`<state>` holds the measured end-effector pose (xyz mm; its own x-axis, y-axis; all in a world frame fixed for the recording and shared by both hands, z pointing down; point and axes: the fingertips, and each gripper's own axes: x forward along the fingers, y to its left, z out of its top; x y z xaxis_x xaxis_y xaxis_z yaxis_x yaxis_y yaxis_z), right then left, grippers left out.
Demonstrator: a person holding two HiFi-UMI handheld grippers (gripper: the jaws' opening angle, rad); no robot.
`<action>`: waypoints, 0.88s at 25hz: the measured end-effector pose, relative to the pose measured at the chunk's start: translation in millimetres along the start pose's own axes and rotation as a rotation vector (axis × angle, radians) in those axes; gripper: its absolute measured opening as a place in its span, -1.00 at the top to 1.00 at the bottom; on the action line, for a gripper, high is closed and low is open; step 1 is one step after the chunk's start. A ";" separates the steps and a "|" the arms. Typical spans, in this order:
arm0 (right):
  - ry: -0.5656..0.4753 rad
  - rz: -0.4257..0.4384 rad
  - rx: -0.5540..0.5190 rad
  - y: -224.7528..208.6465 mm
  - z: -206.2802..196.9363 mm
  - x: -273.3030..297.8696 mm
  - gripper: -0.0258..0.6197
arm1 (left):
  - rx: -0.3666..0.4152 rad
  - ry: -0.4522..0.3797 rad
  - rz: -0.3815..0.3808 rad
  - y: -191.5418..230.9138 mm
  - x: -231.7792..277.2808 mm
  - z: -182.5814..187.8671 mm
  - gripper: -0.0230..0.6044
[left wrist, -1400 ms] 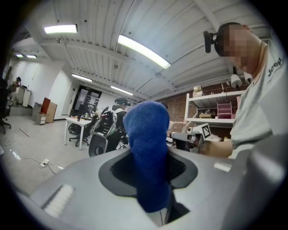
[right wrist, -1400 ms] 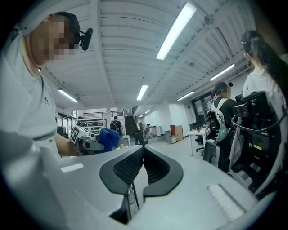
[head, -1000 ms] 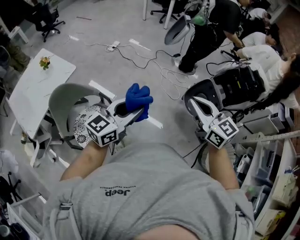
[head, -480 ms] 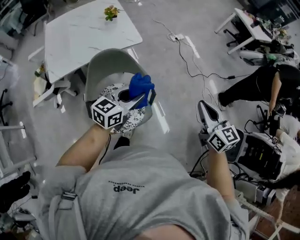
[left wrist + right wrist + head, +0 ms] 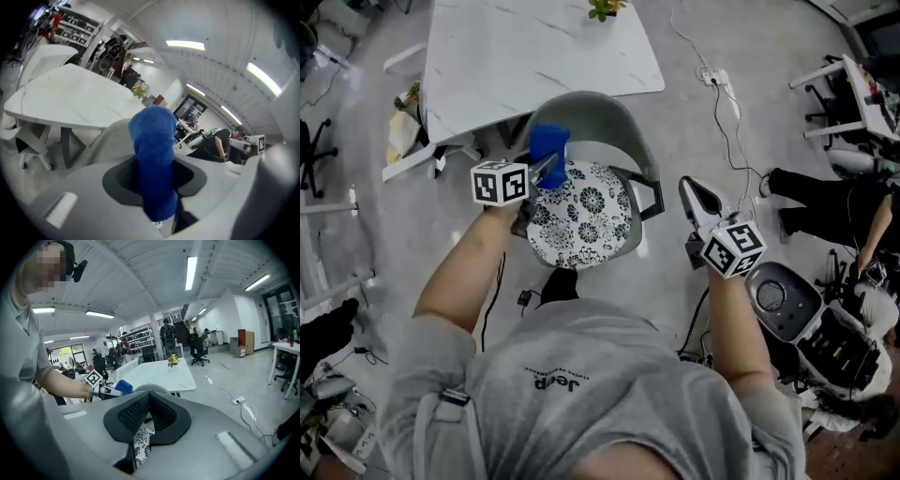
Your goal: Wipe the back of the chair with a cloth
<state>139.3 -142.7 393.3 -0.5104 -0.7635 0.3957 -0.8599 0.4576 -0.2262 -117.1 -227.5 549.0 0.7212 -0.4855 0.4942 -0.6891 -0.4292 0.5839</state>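
A grey shell chair with a black-and-white floral cushion stands in front of a white marble-look table. My left gripper is shut on a blue cloth, held over the left inner side of the chair back, just above the cushion. In the left gripper view the blue cloth stands up between the jaws, with the chair back behind it. My right gripper hangs right of the chair, jaws together and empty. In the right gripper view that gripper points at the chair back and the cushion.
A small plant stands on the table's far edge. A power strip and cables lie on the floor at the right. A person in black and a round grey machine are at the right. Another chair's black base is at the left.
The view has swung round so the chair is now straight ahead. The left gripper carried the blue cloth up to the chair back. The right gripper stayed shut at the chair's right.
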 end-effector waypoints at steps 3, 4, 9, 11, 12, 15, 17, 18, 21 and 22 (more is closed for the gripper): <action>0.031 0.017 0.010 5.6 -10.6 30.3 0.91 | -0.095 0.038 0.036 39.3 20.5 3.9 0.32; 0.039 0.018 0.016 6.7 -15.2 36.7 0.91 | -0.134 0.046 0.039 48.8 26.7 4.1 0.32; 0.087 0.000 0.052 -1.2 -35.1 48.8 0.91 | -0.320 0.085 0.035 77.4 54.6 6.9 0.32; 0.099 -0.015 0.067 -7.9 -39.8 49.6 0.91 | -0.348 0.108 0.019 78.3 64.9 13.0 0.32; 0.102 -0.023 0.072 -11.4 -41.6 49.7 0.91 | -0.359 0.120 0.010 77.7 70.5 16.4 0.32; 0.105 -0.043 0.084 -20.9 -45.4 48.8 0.91 | -0.386 0.160 -0.005 75.1 87.7 22.5 0.32; 0.103 -0.055 0.093 -26.9 -46.1 46.9 0.91 | -0.382 0.189 0.002 73.1 98.6 23.6 0.32; 0.102 -0.062 0.097 -29.7 -46.0 45.6 0.91 | -0.378 0.201 0.003 71.0 104.0 24.1 0.32; 0.098 -0.079 0.106 -41.0 -44.1 39.0 0.91 | -0.356 0.226 -0.013 55.9 123.4 28.5 0.33; 0.097 -0.086 0.109 -46.9 -43.0 35.4 0.91 | -0.343 0.233 -0.020 47.5 132.0 31.0 0.33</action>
<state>161.9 -171.6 456.2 -0.4363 -0.7478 0.5004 -0.8989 0.3366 -0.2806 -56.9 -335.6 622.0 0.7583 -0.2768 0.5903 -0.6394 -0.1387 0.7563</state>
